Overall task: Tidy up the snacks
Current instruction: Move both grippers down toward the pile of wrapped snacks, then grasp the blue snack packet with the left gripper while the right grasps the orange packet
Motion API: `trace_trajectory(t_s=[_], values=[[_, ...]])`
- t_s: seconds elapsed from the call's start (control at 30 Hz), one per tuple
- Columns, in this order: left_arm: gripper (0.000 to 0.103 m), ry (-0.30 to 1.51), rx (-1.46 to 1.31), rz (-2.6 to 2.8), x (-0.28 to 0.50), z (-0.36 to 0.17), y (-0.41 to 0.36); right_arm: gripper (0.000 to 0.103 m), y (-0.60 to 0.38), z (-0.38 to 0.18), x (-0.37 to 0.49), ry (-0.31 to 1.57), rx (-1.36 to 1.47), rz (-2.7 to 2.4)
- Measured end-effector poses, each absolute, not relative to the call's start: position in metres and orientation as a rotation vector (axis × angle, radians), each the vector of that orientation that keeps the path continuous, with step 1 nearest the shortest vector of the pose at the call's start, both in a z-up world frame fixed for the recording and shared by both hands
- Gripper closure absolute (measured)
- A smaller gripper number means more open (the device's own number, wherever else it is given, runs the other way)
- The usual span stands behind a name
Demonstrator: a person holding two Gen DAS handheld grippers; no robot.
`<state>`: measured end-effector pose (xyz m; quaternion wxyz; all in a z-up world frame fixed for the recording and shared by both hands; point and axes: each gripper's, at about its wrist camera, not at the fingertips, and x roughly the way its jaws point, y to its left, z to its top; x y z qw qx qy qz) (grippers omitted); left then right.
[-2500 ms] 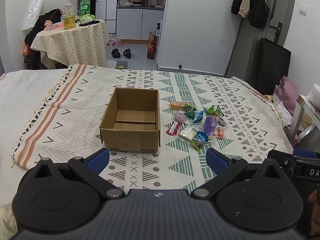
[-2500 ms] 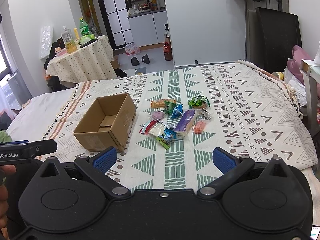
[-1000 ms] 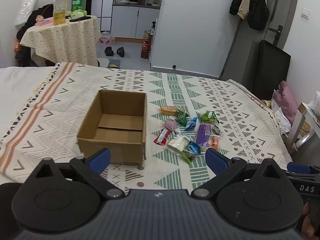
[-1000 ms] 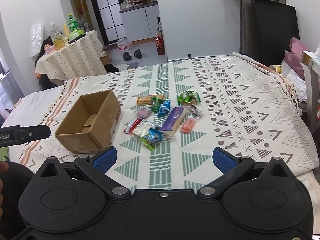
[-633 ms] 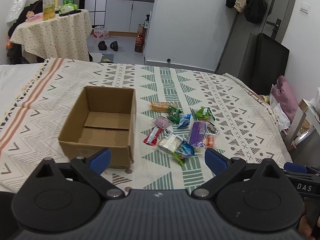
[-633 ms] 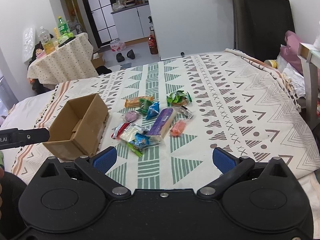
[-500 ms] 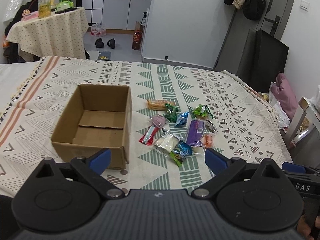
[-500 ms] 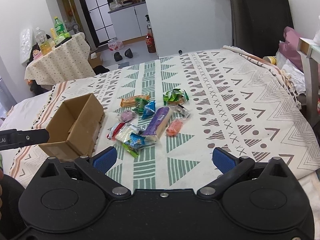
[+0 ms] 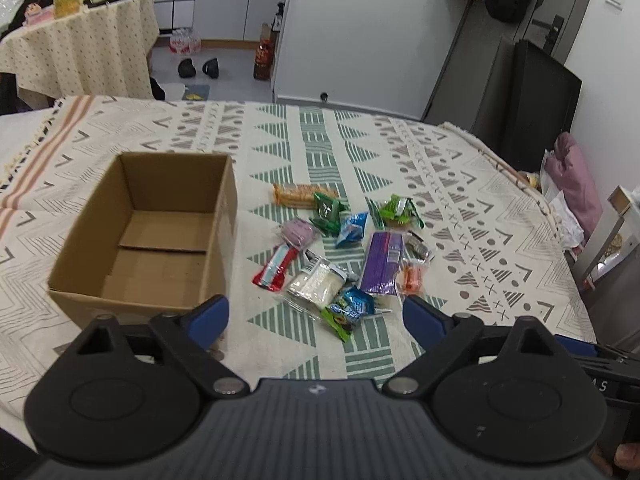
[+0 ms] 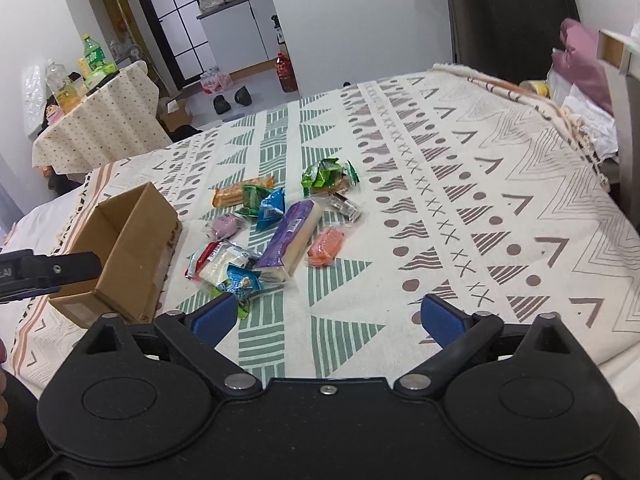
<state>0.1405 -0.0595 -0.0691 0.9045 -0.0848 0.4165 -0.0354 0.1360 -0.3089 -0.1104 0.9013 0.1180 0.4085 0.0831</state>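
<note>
Nearest you, both the left gripper (image 9: pixel 315 314) and the right gripper (image 10: pixel 326 318) stood spread wide, holding nothing. Just beyond lay the snack pile (image 9: pixel 340 248) on the bedspread (image 9: pixel 460 208), beside the empty cardboard box (image 9: pixel 152 232) (you'd best have taken the closest packet (image 9: pixel 347 309) first).
</note>
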Motion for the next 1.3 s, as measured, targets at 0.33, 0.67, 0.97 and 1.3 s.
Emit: trace_trajectory(t_s=[0.33,0.67,0.97,1.3], values=[[0.028,0.924,-0.186,-0.104,0.174,-0.098,-0.077,0.027,-0.314,-0.137,0.167,0.903,0.347,0.216],[0.038,1.010,-0.198,-0.105,0.205,-0.132,-0.096,0.040,-0.318,-0.160,0.196,0.935,0.419,0.241],[0.038,1.053,-0.212,-0.092,0.223,-0.162,-0.103,0.043,-0.319,-0.177,0.221,0.943,0.448,0.246],[0.046,1.080,-0.248,-0.083,0.234,-0.183,-0.103,0.045,-0.314,-0.195,0.245,0.940,0.472,0.239]])
